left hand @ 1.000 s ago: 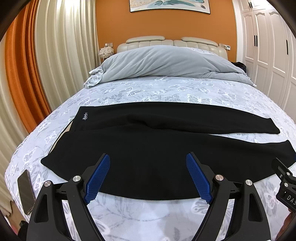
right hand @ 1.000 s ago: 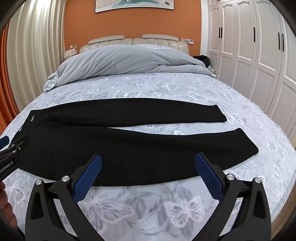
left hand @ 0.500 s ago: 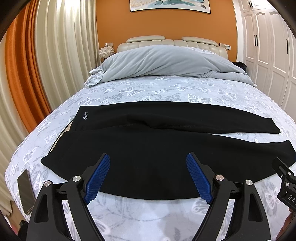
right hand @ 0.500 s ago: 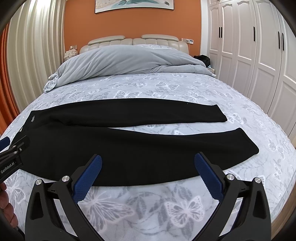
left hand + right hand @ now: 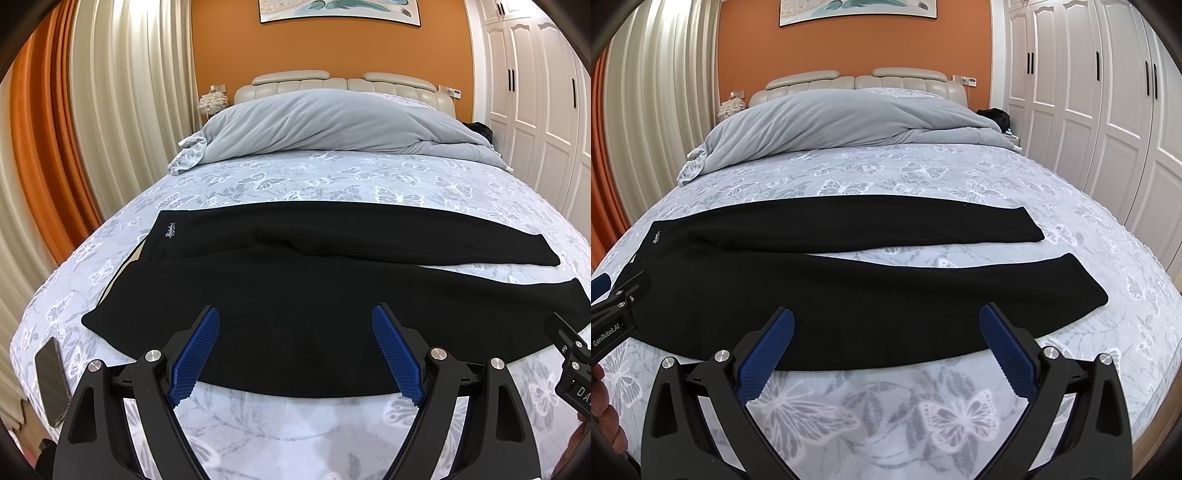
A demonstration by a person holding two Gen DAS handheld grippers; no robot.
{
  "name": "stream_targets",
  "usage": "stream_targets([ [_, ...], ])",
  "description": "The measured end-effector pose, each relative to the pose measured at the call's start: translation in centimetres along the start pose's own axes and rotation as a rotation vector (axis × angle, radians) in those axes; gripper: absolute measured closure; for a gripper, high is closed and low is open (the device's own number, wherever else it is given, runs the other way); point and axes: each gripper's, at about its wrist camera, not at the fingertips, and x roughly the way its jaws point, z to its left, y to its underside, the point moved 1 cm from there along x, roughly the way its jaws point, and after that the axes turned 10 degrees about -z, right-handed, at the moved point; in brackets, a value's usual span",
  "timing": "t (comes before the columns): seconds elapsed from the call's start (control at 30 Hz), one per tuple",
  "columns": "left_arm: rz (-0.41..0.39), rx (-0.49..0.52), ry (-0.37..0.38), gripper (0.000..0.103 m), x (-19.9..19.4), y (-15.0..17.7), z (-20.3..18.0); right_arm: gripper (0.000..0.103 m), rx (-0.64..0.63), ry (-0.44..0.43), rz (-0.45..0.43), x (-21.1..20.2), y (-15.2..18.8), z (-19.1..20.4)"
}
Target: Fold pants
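Note:
Black pants lie flat across the butterfly-print bed, waistband at the left, both legs running right with a gap between them. They also show in the right wrist view. My left gripper is open and empty, held above the near edge of the near leg toward the waist. My right gripper is open and empty above the near leg's near edge toward the cuff. Each gripper shows at the edge of the other's view, the right one and the left one.
A grey duvet is heaped at the headboard. A dark phone lies on the bed's near left corner. Curtains hang at the left; white wardrobe doors stand at the right.

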Motion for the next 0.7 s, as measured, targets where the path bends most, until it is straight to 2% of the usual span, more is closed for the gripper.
stream_targets([
  [0.43, 0.016, -0.009, 0.009, 0.019, 0.3, 0.0, 0.4, 0.005, 0.005, -0.004, 0.013, 0.2, 0.0, -0.4],
  [0.5, 0.042, -0.034, 0.053, 0.014, 0.7, -0.5, 1.1, 0.005, 0.019, -0.028, 0.036, 0.8, -0.3, -1.2],
  [0.6, 0.102, -0.121, 0.198, 0.014, 2.4, -2.5, 3.8, 0.005, 0.118, -0.138, 0.117, 3.0, -2.3, -4.5],
  [0.7, 0.144, -0.235, 0.245, 0.012, 5.7, -5.3, 8.4, 0.005, 0.176, -0.159, 0.168, 5.8, -4.3, -8.5],
])
